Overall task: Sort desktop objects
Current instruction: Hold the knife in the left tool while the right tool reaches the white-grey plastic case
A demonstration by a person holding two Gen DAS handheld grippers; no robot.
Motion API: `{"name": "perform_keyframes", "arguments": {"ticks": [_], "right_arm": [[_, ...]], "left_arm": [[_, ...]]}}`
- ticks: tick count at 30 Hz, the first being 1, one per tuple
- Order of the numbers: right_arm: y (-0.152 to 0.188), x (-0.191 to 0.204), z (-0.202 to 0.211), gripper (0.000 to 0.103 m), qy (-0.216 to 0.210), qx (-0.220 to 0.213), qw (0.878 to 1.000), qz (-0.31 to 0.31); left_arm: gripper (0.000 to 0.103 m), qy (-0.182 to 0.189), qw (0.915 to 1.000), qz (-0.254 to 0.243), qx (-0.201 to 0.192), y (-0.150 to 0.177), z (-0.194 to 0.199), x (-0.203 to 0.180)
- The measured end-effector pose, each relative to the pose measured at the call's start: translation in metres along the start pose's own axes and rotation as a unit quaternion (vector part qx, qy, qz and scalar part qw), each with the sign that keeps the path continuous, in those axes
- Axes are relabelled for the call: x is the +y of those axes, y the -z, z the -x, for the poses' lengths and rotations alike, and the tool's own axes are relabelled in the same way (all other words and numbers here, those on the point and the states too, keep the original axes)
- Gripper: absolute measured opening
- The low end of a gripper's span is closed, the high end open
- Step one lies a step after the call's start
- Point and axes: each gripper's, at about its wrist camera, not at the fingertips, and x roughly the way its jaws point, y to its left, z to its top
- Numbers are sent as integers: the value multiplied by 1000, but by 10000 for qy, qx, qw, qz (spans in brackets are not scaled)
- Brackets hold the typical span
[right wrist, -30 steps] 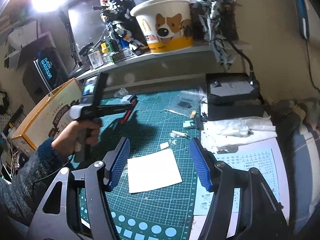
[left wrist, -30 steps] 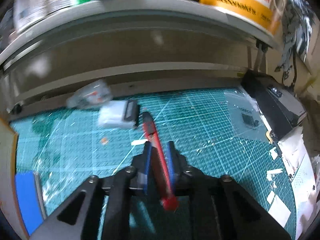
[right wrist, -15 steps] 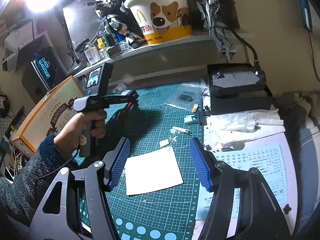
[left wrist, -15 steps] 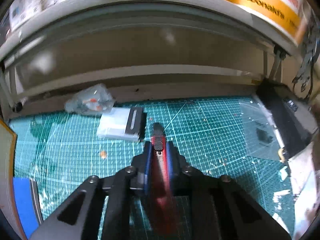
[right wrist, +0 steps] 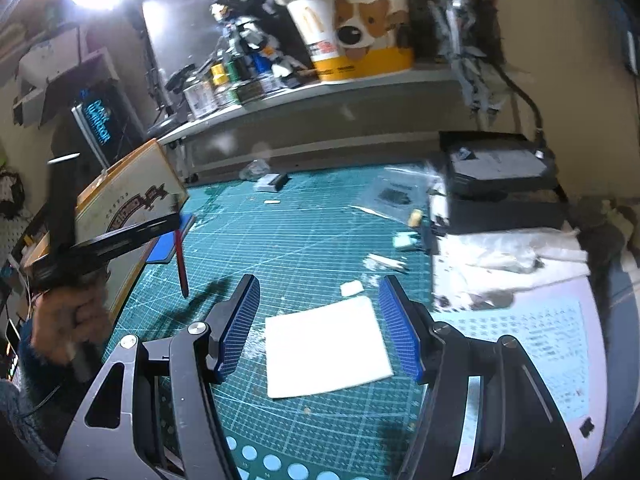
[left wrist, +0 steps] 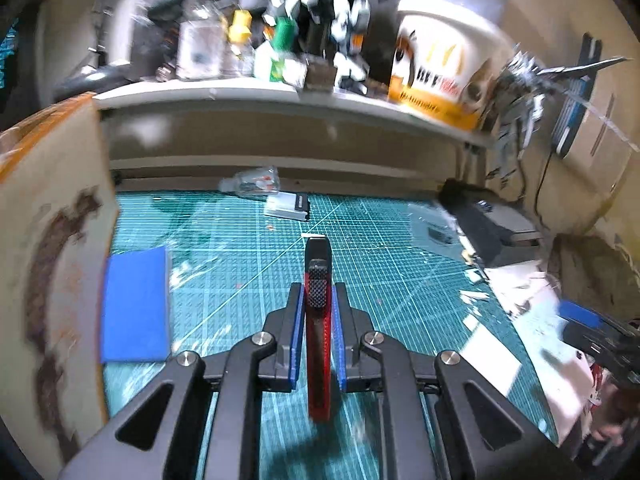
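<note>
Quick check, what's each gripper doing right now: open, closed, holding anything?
Left gripper: closed on the red utility knife, lifted off the cutting mat.
Right gripper: jaws open, holding nothing, above the white paper square.

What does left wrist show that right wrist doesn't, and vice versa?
Left wrist only: the left gripper close up, shut on the red knife, and the knife's textured slider.

Right wrist only: the open right gripper above a white paper square, the decal sheet, and the person's hand.

Both: green cutting mat, corgi bucket on the shelf, blue pad.
</note>
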Motion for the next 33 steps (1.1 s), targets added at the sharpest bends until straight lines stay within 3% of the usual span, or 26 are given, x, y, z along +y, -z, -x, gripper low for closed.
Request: {"name": "perform_keyframes", "arguments": {"ticks": [6,13,20,25,30,33], "right_arm": [[-11,22,-26,59,-284,20,9979,581],[-56,42,-102,59,-432,386,9861,1556],[-95,56,-188,57,-713,639,9728,2107],[-112,65,-247,48,-632,804,9601,2602],[-124,66,-279,49,-635,968,9493,2923],[-130,67,-289,58,-725,1023,9410,3145]], "left_arm": [[13,-127,9995,-104,-288,10,42,10],[13,-67,9989,57,-453,11,58,17],[13,-170,9988,229,-402,11,54,25],[13,-271,9990,233,-257,8,45,24],[13,-327,9991,136,-225,3,39,21],[13,-359,9991,127,-193,0,35,22]]}}
